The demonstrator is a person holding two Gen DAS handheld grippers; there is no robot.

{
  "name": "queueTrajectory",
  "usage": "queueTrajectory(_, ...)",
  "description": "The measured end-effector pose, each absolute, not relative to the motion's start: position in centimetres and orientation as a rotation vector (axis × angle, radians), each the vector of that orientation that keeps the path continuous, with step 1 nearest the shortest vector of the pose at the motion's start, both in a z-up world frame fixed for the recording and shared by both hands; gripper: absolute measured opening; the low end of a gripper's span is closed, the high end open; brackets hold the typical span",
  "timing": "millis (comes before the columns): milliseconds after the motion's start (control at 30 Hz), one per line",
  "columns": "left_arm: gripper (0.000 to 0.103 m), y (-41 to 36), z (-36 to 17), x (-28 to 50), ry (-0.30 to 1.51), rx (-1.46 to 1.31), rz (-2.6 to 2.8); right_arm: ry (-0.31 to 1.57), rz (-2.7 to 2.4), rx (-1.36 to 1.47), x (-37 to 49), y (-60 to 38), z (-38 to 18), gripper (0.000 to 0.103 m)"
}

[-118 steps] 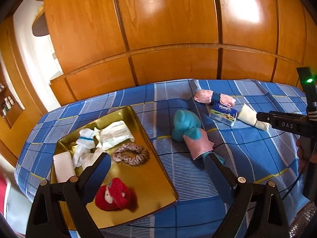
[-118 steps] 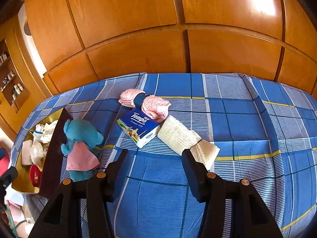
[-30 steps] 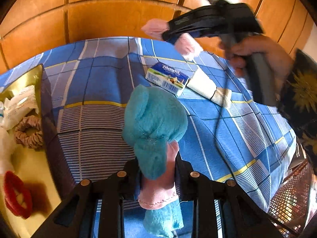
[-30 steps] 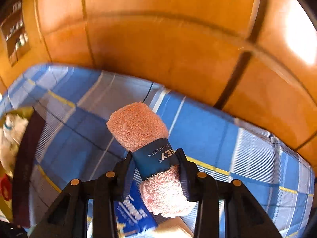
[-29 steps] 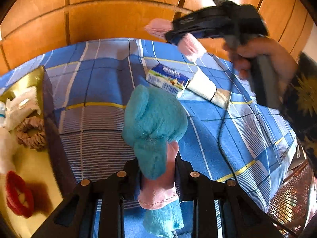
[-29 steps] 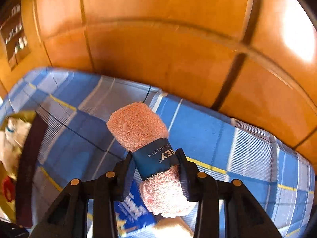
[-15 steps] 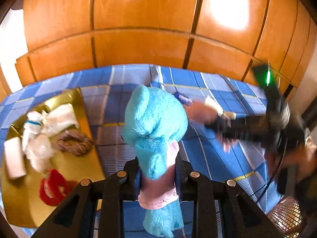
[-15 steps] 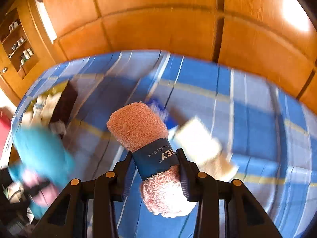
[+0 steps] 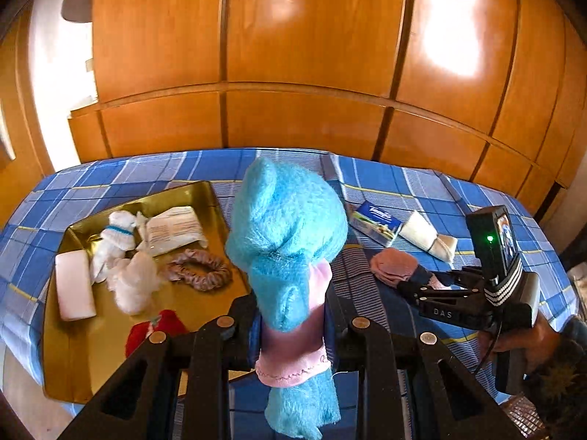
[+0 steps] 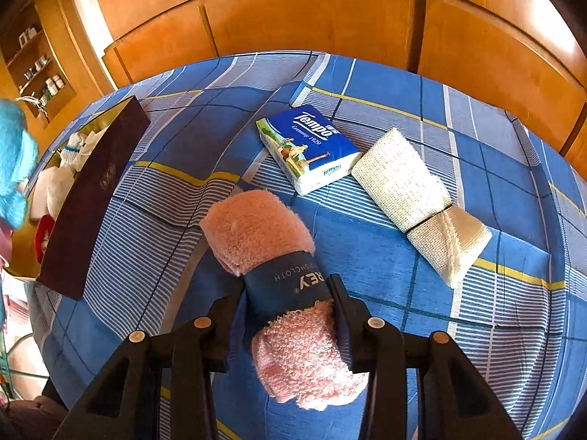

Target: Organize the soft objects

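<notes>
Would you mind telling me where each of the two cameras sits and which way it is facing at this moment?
Left wrist: on the left gripper, looking down over the bed toward the wooden wardrobe; its fingers clamp the blue plush toy, gold tray on the left, the person's right hand with the right gripper.
Right wrist: on the right gripper, looking steeply down; its fingers hold the pink washcloth.
Shared: tissue pack, cream cloth roll, tray, toy, washcloth.
</notes>
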State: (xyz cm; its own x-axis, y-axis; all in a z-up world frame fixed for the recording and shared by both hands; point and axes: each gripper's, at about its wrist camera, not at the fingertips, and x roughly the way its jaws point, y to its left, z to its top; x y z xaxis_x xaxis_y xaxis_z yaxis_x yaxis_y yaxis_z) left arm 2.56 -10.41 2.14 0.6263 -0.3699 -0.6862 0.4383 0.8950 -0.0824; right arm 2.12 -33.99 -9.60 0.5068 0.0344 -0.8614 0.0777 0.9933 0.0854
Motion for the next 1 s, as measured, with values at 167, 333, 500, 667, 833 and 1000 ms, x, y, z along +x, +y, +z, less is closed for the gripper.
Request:
queueTrajectory(167,0.027,-9.1,2.2,2.6,0.764,0.083,-0.44,1.038,-0.027,0.106,2.3,-33.8,-9.9,0.043)
queueTrajectory(333,0.027,-8.2,2.1,2.6,0.761,0.077,-0.412,1.038,-0.024,0.119,2.2,-33.9,-10.0,0.043)
queueTrajectory(500,0.027,-7.2,2.1,2.7,0.759,0.068,-0.388,1.035,-0.033,0.072,2.2,-33.4,-10.1,0.043)
queueTrajectory(667,0.027,-6.0,2.0,2.8,0.759,0.061,-0.354,1.029,-0.036,0.058,2.2,-33.3,-10.1,0.043)
queueTrajectory(833,0.027,-4.0,1.5,3.2,0.765,0.047,-0.299,1.023,-0.038,0.044,2.2,-33.2,-10.1,0.043)
queueTrajectory(1000,0.027,-1.5,0.6,4.0,0.793,0.012,-0.248,1.02,-0.042,0.041,2.1,-33.1,-10.1,0.043)
